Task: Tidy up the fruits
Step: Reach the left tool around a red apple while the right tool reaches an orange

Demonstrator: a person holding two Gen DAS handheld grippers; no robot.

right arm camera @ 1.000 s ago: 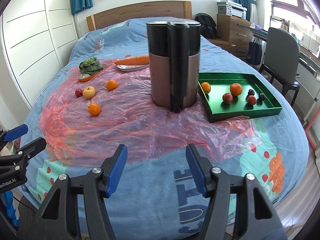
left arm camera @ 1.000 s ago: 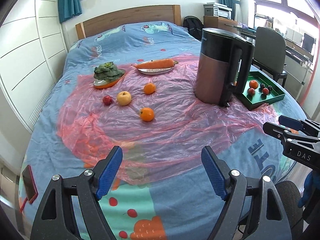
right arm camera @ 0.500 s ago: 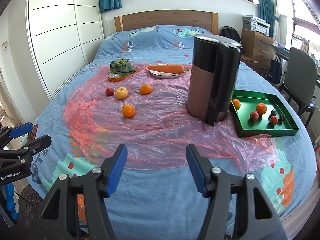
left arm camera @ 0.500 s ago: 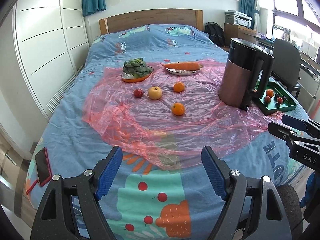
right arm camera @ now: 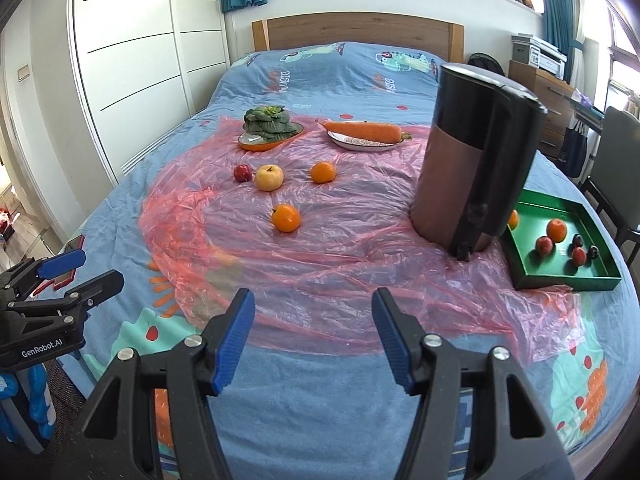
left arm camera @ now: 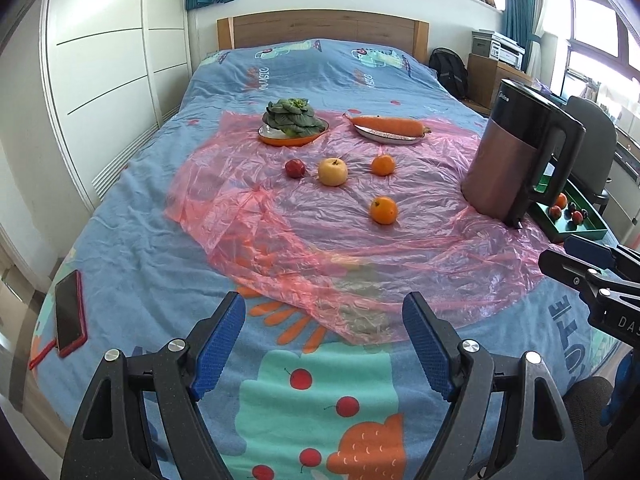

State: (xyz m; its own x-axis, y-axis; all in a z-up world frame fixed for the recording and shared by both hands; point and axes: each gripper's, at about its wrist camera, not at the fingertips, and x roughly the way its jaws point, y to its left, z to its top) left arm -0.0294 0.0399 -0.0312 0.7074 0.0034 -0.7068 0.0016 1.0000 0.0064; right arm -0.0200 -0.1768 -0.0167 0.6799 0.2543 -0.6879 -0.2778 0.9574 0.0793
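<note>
On a pink plastic sheet (left arm camera: 320,240) on the bed lie a near orange (left arm camera: 383,210) (right arm camera: 286,218), a far orange (left arm camera: 383,165) (right arm camera: 322,172), a yellow apple (left arm camera: 332,171) (right arm camera: 269,177) and a small red fruit (left arm camera: 295,168) (right arm camera: 243,173). A green tray (right arm camera: 560,278) (left arm camera: 580,235) at the right holds several fruits. My left gripper (left arm camera: 324,344) is open and empty over the bed's near edge. My right gripper (right arm camera: 314,344) is open and empty, also at the near edge.
A tall brown and black kettle (right arm camera: 472,160) (left arm camera: 516,160) stands between the loose fruits and the tray. Behind are an orange dish of greens (left arm camera: 292,120) and a plate with a carrot (left arm camera: 390,126). A phone (left arm camera: 70,314) lies at the bed's left edge. A chair (right arm camera: 616,148) stands right.
Both views have shifted left and pulled back; the fruits and kettle now sit further right and farther off. Both grippers stay open and empty.
</note>
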